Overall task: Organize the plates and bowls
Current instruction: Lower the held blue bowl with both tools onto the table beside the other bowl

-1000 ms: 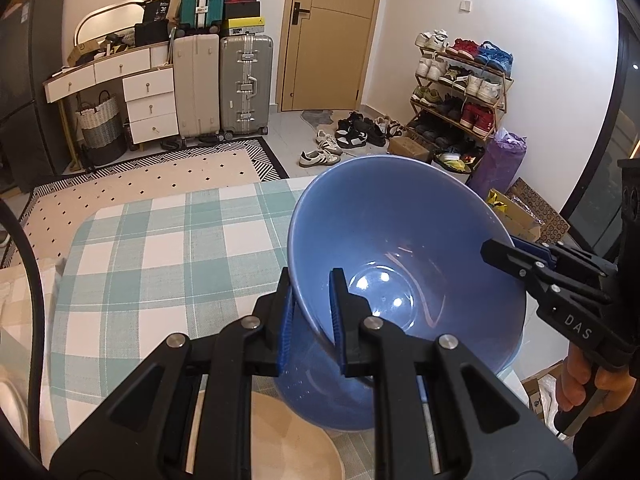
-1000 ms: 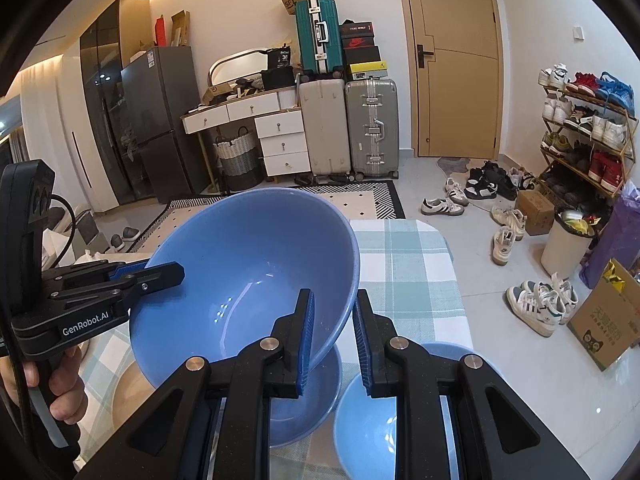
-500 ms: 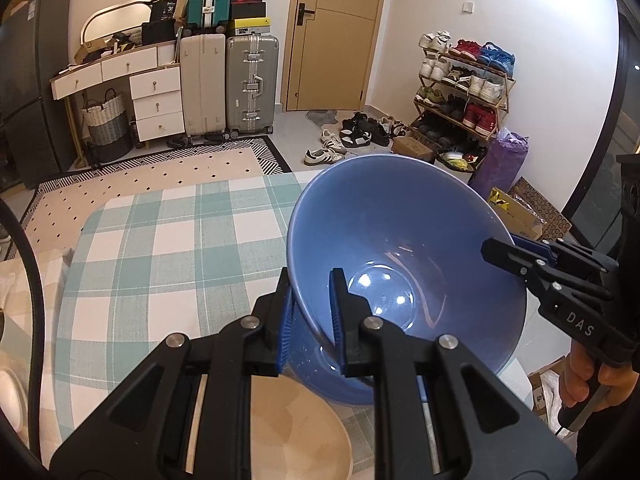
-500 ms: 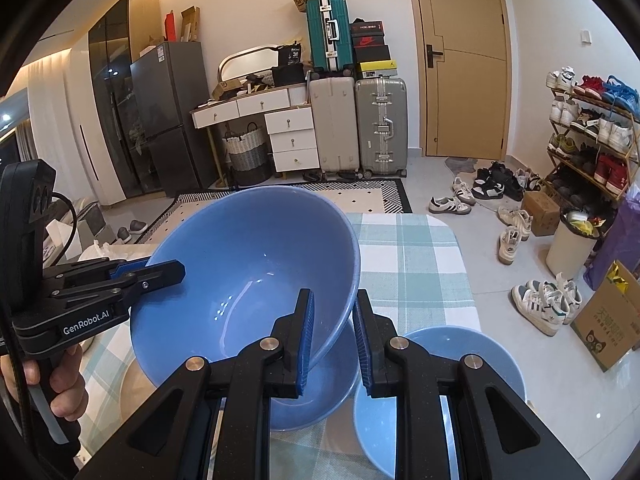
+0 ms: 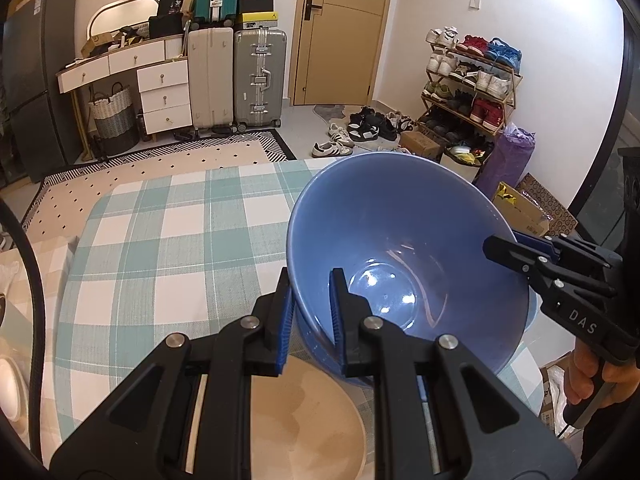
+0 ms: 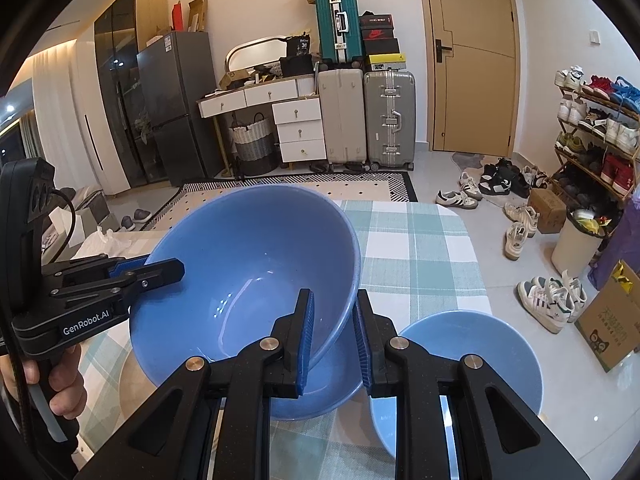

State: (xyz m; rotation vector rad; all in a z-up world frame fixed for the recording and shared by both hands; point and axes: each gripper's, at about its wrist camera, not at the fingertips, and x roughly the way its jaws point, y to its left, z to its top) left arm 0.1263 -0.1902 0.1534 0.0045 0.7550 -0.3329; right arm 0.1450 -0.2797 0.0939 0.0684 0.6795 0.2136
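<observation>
Right wrist view: my right gripper and left gripper each pinch opposite rims of the large glossy blue bowl, held tilted above a second blue bowl on the checked tabletop. I should level it, centre it, then lower gently to nest.

Checked tablecloth carries blue bowls and a beige plate.

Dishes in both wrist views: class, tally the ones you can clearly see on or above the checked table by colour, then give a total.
Blue bowls: 3 (the held bowl, the lower bowl beneath it, the side bowl to its right)
Beige dish: 1
Total: 4
</observation>
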